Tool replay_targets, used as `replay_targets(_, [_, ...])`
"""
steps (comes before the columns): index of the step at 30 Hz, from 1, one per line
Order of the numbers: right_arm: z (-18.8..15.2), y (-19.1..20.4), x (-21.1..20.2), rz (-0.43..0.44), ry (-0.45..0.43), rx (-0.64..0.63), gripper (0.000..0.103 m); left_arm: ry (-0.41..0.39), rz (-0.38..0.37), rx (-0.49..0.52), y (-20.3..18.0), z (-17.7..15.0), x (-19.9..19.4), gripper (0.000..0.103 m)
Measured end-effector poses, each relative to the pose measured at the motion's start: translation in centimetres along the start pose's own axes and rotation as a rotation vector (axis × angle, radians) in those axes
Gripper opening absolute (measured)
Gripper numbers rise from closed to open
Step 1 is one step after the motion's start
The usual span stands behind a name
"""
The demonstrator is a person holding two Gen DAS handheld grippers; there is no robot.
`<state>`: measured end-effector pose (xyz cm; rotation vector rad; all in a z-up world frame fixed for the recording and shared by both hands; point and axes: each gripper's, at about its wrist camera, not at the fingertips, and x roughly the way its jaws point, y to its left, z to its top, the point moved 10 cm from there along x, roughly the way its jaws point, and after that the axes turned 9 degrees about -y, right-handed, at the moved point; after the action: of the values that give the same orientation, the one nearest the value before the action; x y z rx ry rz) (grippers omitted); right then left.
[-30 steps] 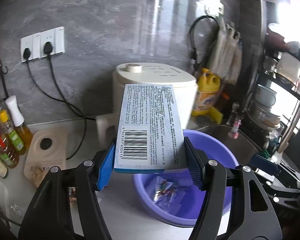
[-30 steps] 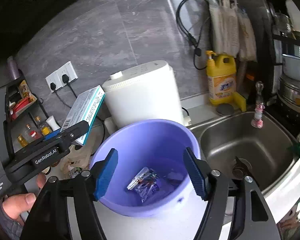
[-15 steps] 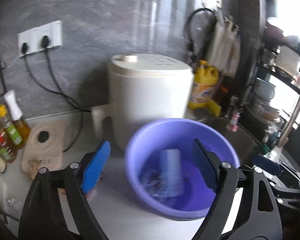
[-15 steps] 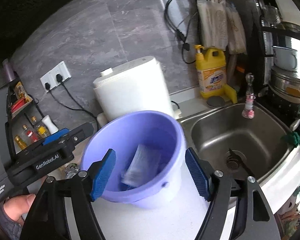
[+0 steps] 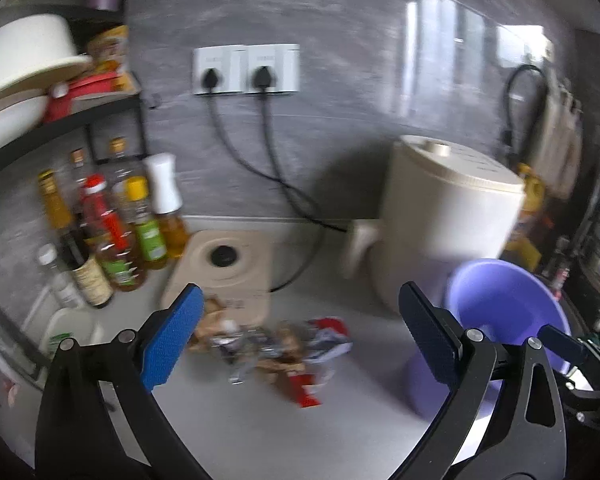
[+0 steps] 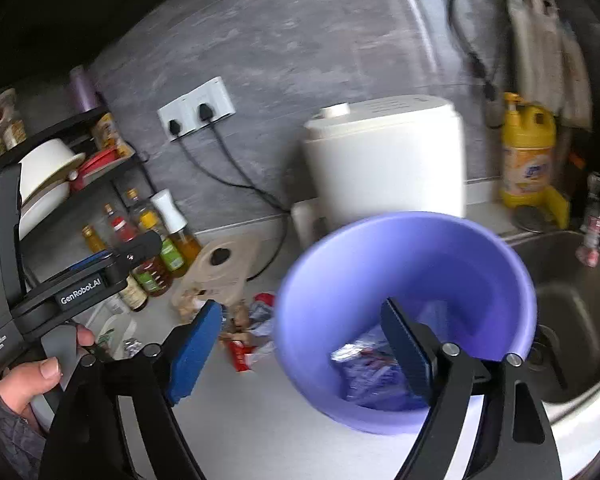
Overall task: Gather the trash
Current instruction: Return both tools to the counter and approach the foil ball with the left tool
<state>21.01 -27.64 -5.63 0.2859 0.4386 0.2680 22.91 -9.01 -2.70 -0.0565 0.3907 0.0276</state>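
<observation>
A purple basin point(image 6: 412, 264) stands on the counter and holds wrappers and a box point(image 6: 372, 372). It also shows in the left wrist view point(image 5: 504, 304) at the right. A pile of crumpled wrappers point(image 5: 276, 348) lies on the counter left of the basin; it also shows in the right wrist view point(image 6: 252, 340). My left gripper point(image 5: 300, 336) is open and empty, above and in front of the pile. My right gripper point(image 6: 304, 348) is open and empty, with its jaws astride the basin's left rim.
A white cooker point(image 5: 444, 216) stands behind the basin. A beige board point(image 5: 224, 268) lies behind the pile. Oil and sauce bottles point(image 5: 116, 232) stand at the left under a rack. A steel sink point(image 6: 572, 312) is right of the basin, a yellow detergent bottle point(image 6: 528, 152) behind it.
My left gripper opened and dropped the box into the basin, then swung left toward the wrapper pile. My right gripper shifted left and closer to the basin.
</observation>
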Motion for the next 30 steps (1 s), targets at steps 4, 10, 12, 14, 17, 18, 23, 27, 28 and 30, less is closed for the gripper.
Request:
replay_targets(4, [-0.1, 2.3, 1.3, 0.053, 0.010, -0.022, 0.084, -0.001, 0.066, -0.018, 3.2, -0.2, -0.6, 0.097])
replay_targets(10, [-0.7, 5.7, 2.9, 0.131, 0.029, -0.063, 0.084, 0.006, 0.154, -0.049, 7.3, -1.0, -1.5, 0.097])
replay_targets(12, [-1.0, 6.8, 3.3, 0.152, 0.036, -0.080, 0.084, 0.012, 0.177, -0.057, 8.2, -1.3, -1.7, 0.097])
replay_targets(14, [-1.3, 7.7, 3.8, 0.173, 0.046, -0.093, 0.084, 0.015, 0.200, -0.063, 9.1, -1.7, -2.0, 0.097])
replay_targets(17, [-1.9, 9.0, 4.4, 0.205, 0.062, -0.112, 0.083, 0.019, 0.238, -0.075, 10.5, -2.4, -2.5, 0.097])
replay_targets(18, [-2.0, 9.3, 4.6, 0.214, 0.069, -0.118, 0.081, 0.020, 0.246, -0.076, 10.8, -2.5, -2.6, 0.097])
replay_targets(23, [-3.6, 11.2, 5.4, 0.252, 0.116, -0.161, 0.075, 0.021, 0.300, -0.119, 13.0, -3.8, -3.5, 0.097])
replay_targets(27, [-5.2, 11.9, 6.0, 0.261, 0.160, -0.190, 0.071, 0.052, 0.324, -0.150, 14.1, -6.1, -3.0, 0.097])
replay_targets(28, [-5.6, 12.0, 6.1, 0.261, 0.172, -0.195, 0.070, 0.061, 0.328, -0.158, 14.3, -6.8, -2.9, 0.097])
replay_targets(30, [-6.5, 12.0, 6.5, 0.255, 0.199, -0.212, 0.067, 0.072, 0.336, -0.177, 14.8, -8.0, -2.6, 0.097])
